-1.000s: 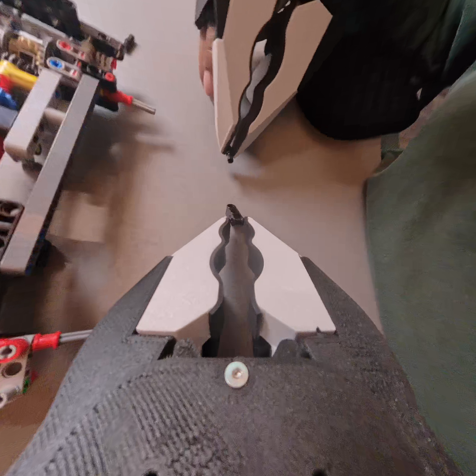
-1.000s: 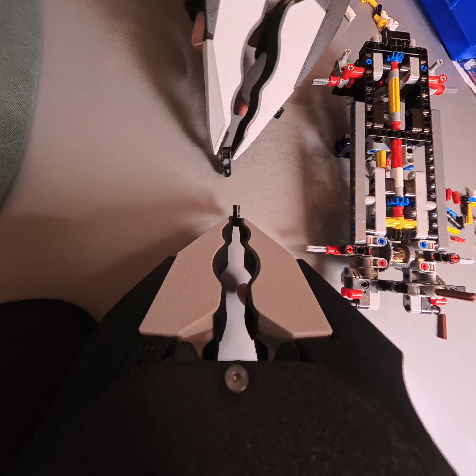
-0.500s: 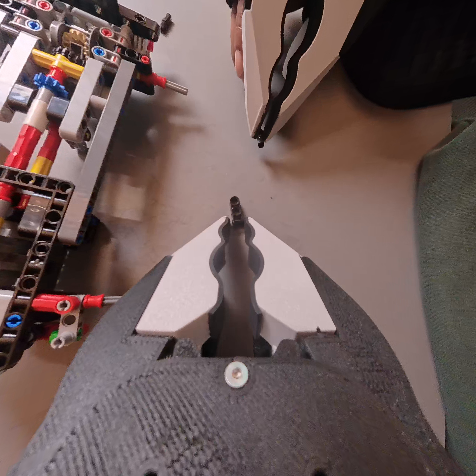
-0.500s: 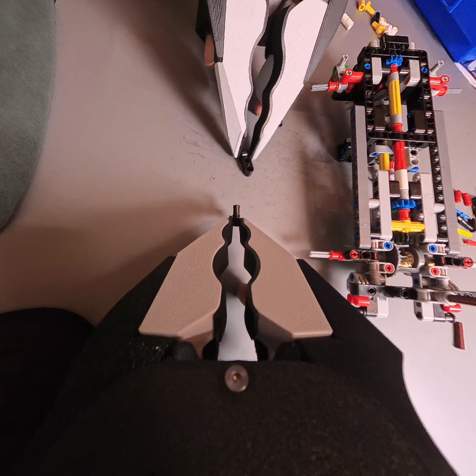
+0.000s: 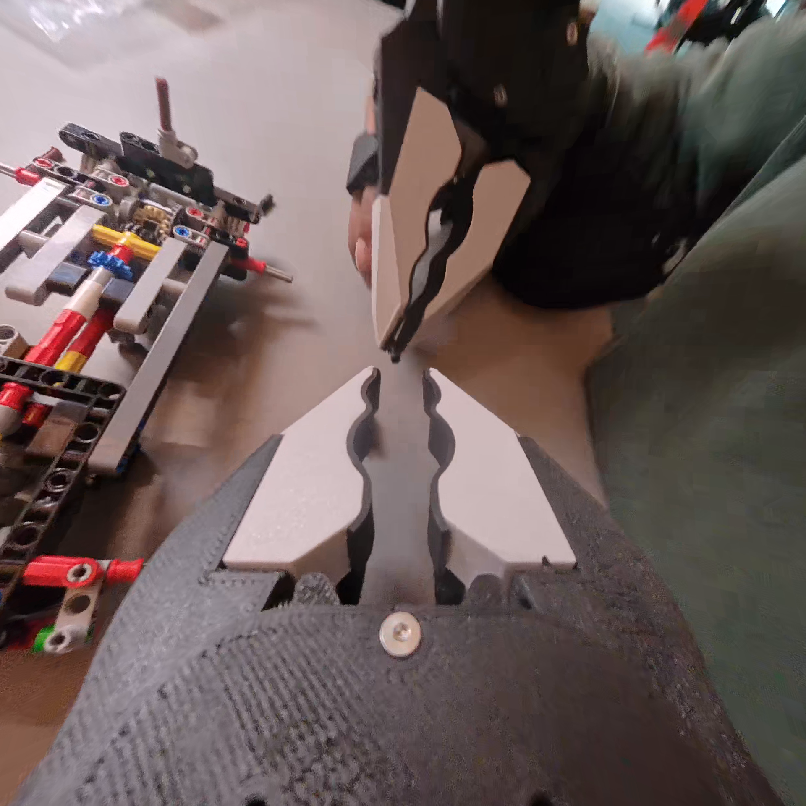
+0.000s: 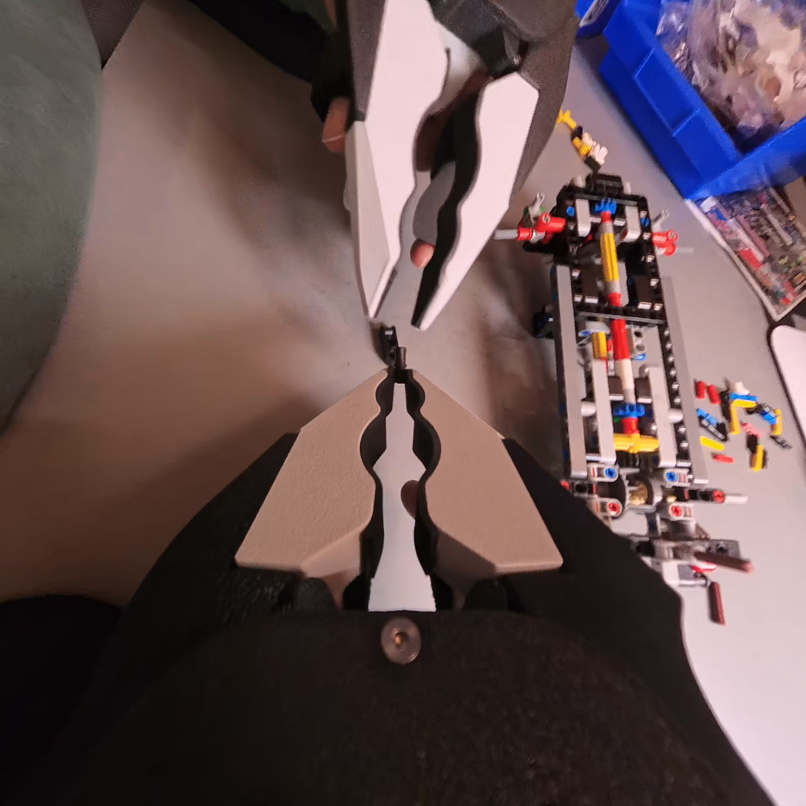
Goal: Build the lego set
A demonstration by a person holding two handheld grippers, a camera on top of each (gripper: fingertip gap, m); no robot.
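Note:
My right gripper point(image 6: 397, 376) is shut on a small black pin point(image 6: 401, 354), and a short black connector point(image 6: 387, 344) sits on the pin's far end. My left gripper point(image 5: 400, 375) is open and empty, its fingertips just short of that piece. In the left wrist view the right gripper point(image 5: 394, 349) comes down from above with the black piece point(image 5: 395, 357) at its tip. In the right wrist view the left gripper point(image 6: 394, 320) stands open just beyond the connector. The long lego chassis point(image 6: 619, 370) lies on the table to the right; it also shows in the left wrist view point(image 5: 109, 305).
A blue bin point(image 6: 654, 109) with bagged parts stands at the back right, with a printed booklet point(image 6: 763, 244) beside it. Several small loose pieces point(image 6: 737, 418) lie right of the chassis. A green fabric surface point(image 5: 719, 436) borders the table edge.
The two grippers came together tip to tip. My left gripper opened and let go of the black connector, which now sits on the pin held by my right gripper.

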